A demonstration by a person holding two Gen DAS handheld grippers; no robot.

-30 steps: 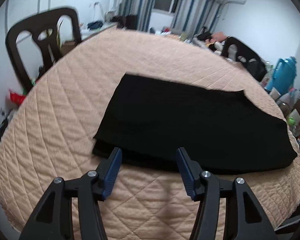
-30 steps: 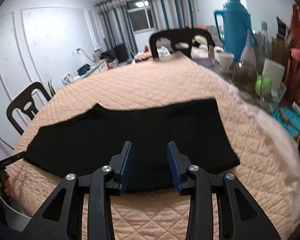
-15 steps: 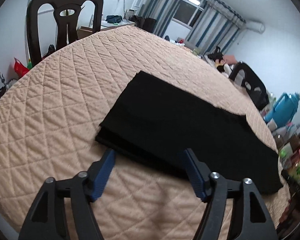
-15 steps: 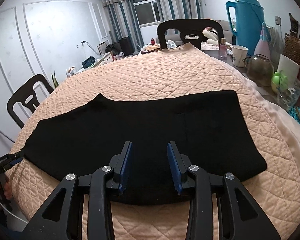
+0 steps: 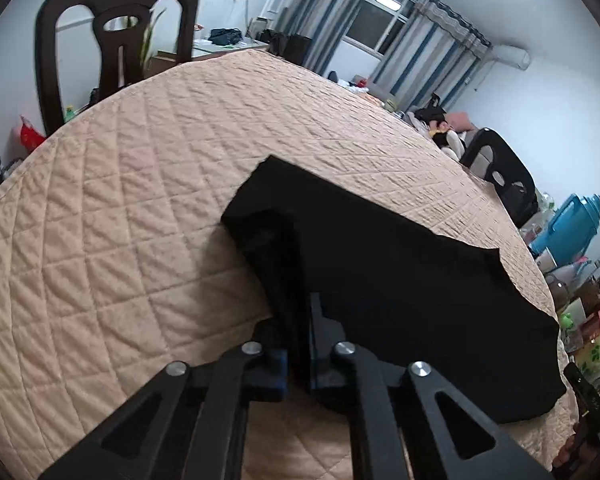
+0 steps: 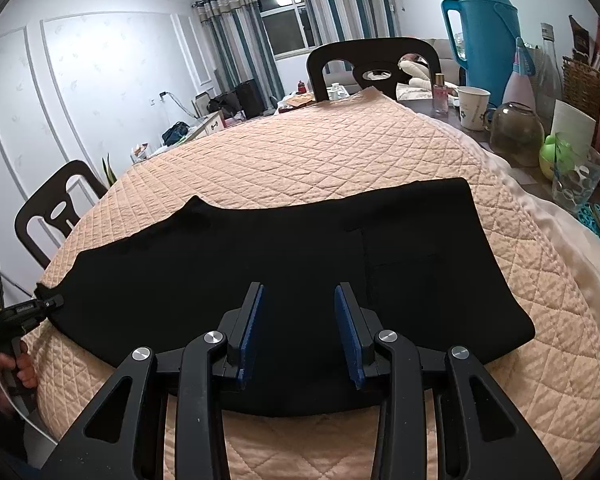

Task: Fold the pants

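Observation:
Black pants [image 6: 300,264] lie folded lengthwise on a peach quilted table cover [image 6: 320,152]. In the left wrist view the pants [image 5: 400,272] stretch away to the right. My left gripper [image 5: 298,344] is shut on the hem end of the pants, and the cloth bunches and lifts between the fingers. The left gripper also shows at the far left of the right wrist view [image 6: 46,304], at the leg end. My right gripper [image 6: 298,332] is open above the near edge of the pants, holding nothing.
Dark chairs stand around the table [image 5: 116,40] [image 6: 374,64] [image 6: 56,216]. At the right table edge stand a blue thermos [image 6: 484,28], a paper cup [image 6: 474,106], a glass bowl [image 6: 514,128] and other clutter.
My left gripper has moved forward onto the hem end and shut on it, lifting the cloth. My right gripper has stayed open and shifted a little over the pants.

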